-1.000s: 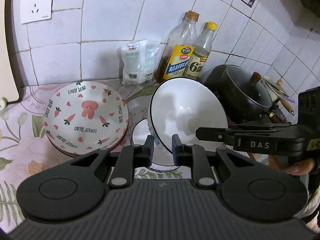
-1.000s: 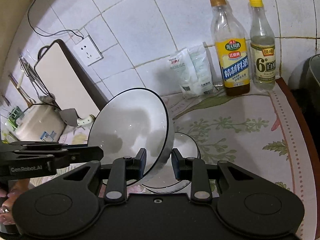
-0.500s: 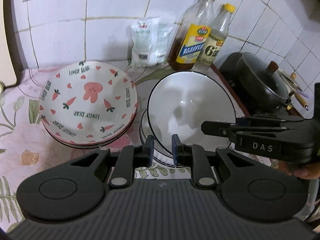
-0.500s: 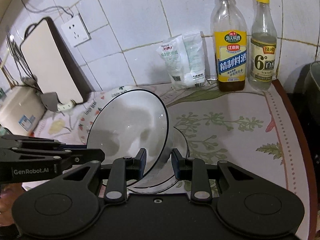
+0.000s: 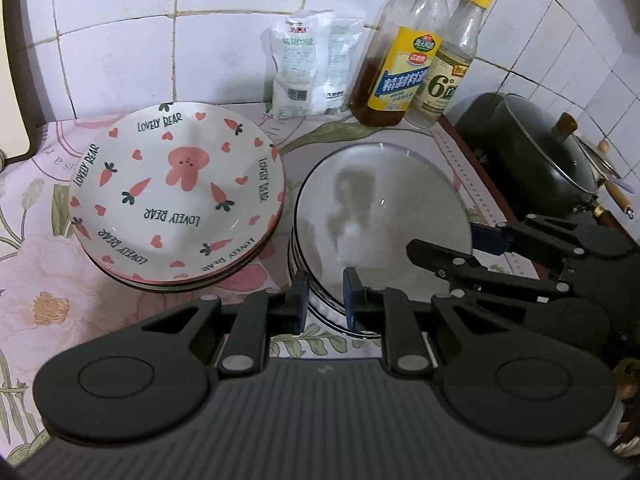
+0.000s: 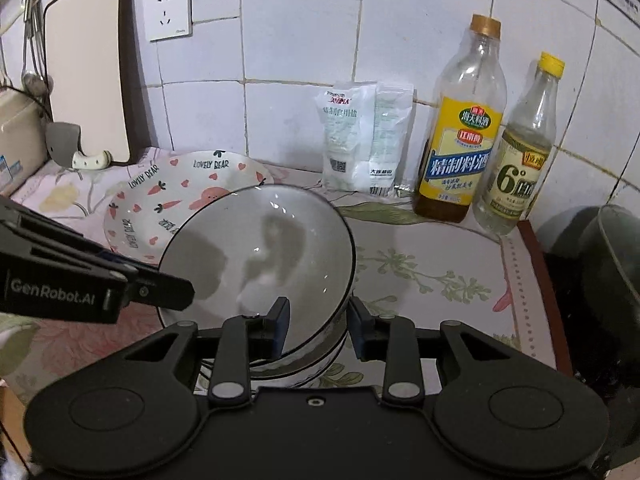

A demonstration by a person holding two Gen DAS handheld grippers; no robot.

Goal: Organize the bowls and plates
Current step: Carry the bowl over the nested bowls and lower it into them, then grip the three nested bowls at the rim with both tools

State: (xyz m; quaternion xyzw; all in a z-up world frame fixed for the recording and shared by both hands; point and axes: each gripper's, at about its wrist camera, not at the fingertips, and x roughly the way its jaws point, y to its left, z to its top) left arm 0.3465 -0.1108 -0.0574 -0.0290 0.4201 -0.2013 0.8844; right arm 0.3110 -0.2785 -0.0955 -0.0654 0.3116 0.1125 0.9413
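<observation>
A white bowl with a black rim [image 5: 380,208] [image 6: 260,248] sits nested on a stack of like bowls [image 5: 295,268] on the flowered counter. My left gripper [image 5: 326,304] [image 6: 168,280] is shut on its near-left rim, one finger inside and one outside. My right gripper [image 6: 320,322] [image 5: 444,240] straddles the rim on the other side. Its jaws are opening, and the outer pad stands off the bowl's wall. Left of the bowls lies a stack of pink carrot-and-bear plates [image 5: 176,200] [image 6: 160,200].
Against the tiled wall stand two bottles [image 5: 400,72] [image 5: 448,72] and white salt bags [image 5: 308,68]. A dark lidded pot [image 5: 548,168] sits right of the counter's edge. At far left a cutting board [image 6: 88,64] leans under a wall socket [image 6: 168,8].
The white bowl came down from a tilt and now lies level in the stack of white bowls. Both grippers sank with it, and the right jaws have spread wider.
</observation>
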